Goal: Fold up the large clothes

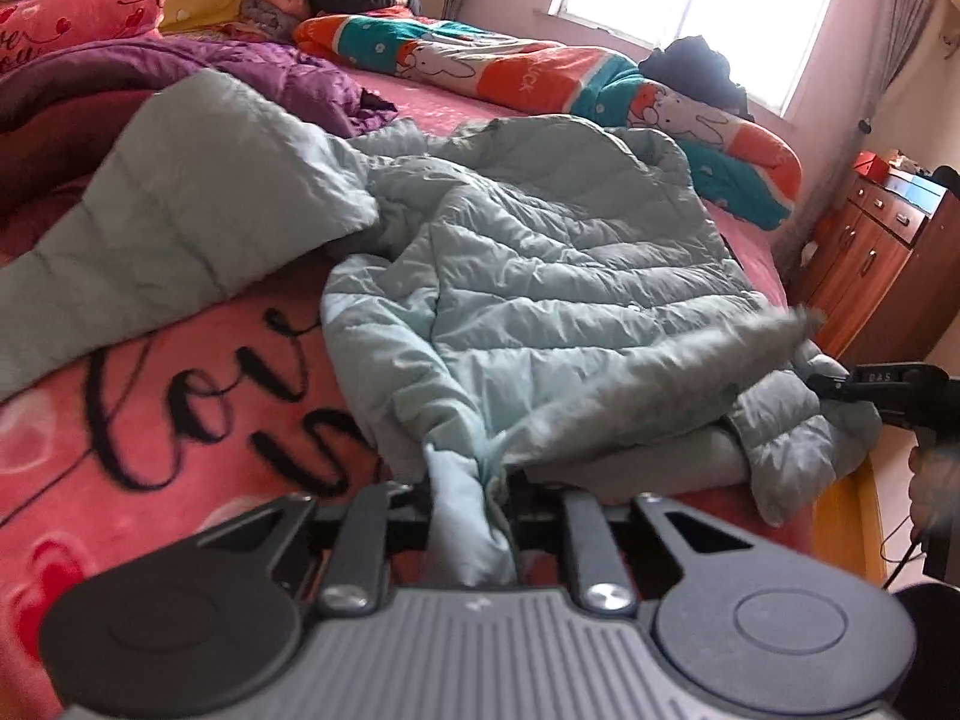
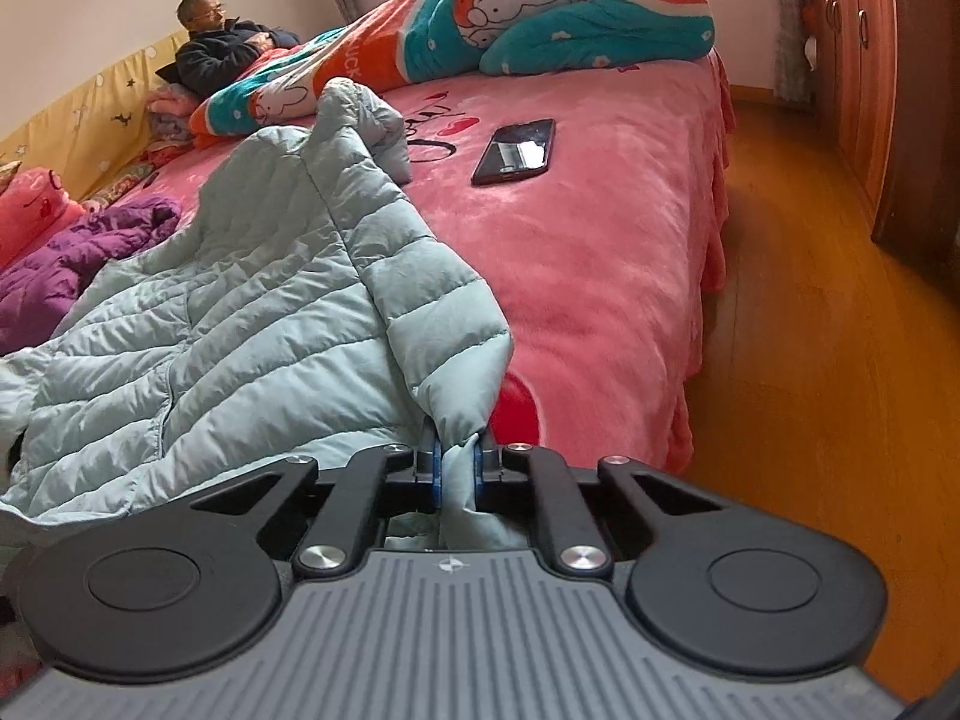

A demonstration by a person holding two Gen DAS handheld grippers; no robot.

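Pale mint quilted down jacket (image 1: 558,276) lies spread and rumpled on a pink plush bedspread (image 2: 600,252), near the bed's foot edge. One sleeve (image 1: 180,198) is thrown out flat to the left in the left wrist view, over black script lettering (image 1: 198,396) on the bedspread.

Left gripper (image 1: 471,480): jaws pressed together on a bunched twist of the jacket's pale fabric; the cloth runs up out of the jaws into the jacket body. A blurred grey fur trim (image 1: 678,372) crosses just above this grip.

Right gripper (image 2: 459,462): blue pads (image 2: 433,468) pinch a gathered fold of the jacket's edge, fabric pulled taut and tented upward from the jaws. In the left wrist view the right gripper's black tip (image 1: 882,390) shows at the jacket's far right side, touching the cloth.

Other things on the bed: a black smartphone (image 2: 515,151) lying flat, screen up, well apart from the jacket; a purple quilted garment (image 2: 78,264) heaped beside the jacket's left side; an orange-and-teal rabbit-print quilt (image 2: 540,18) rolled along the far side. A man in a dark jacket (image 2: 225,51) reclines at the head end. Wooden cabinet (image 2: 858,60) stands against the wall across an orange wood floor (image 2: 810,360).
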